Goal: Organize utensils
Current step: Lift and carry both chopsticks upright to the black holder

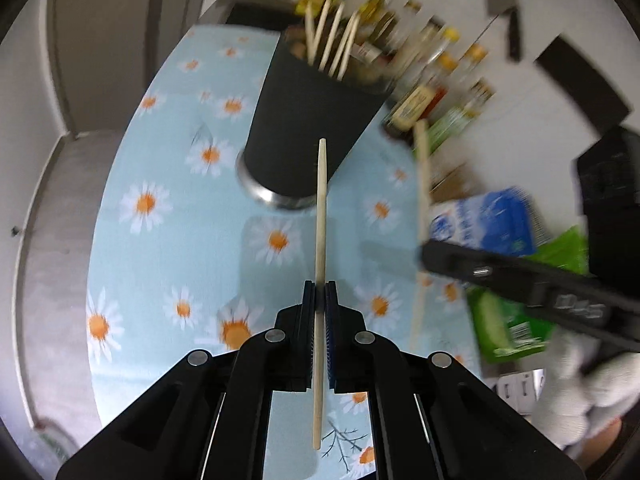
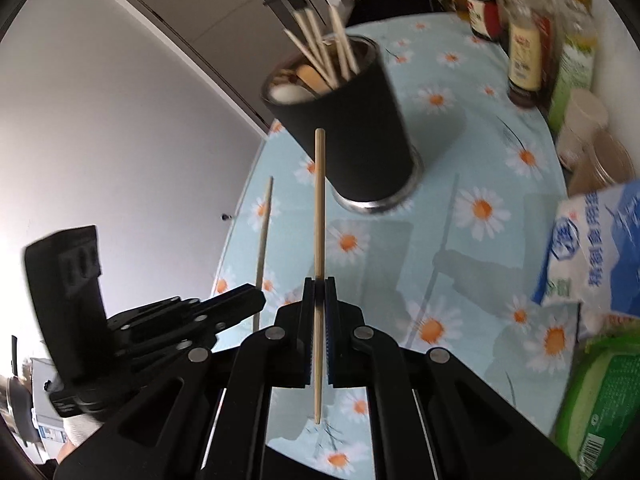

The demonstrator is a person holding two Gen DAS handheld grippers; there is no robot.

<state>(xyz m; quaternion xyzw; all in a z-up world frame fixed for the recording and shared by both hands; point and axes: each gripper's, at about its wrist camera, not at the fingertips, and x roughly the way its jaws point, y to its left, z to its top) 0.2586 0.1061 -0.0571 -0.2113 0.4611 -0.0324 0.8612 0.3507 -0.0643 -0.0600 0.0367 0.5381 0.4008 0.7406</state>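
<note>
Left hand-held gripper [image 1: 320, 286]: jaws clamped on one chopstick [image 1: 321, 216], stick pointing ahead. Right hand-held gripper [image 2: 319, 282]: jaws clamped on a second chopstick [image 2: 319, 208]. Black utensil cup [image 1: 310, 120] stands just ahead of both on the daisy-print worktop [image 1: 160, 208], more chopsticks inside.

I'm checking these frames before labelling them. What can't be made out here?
- Left wrist view: labels on the bottles behind the black cup are lost to motion blur.
- Both views: the lower ends of the chopsticks in the cup are hidden by its wall.
- Right wrist view: the green package is cut off by the lens edge.
- Left wrist view: right gripper fingertips are blurred.
</note>
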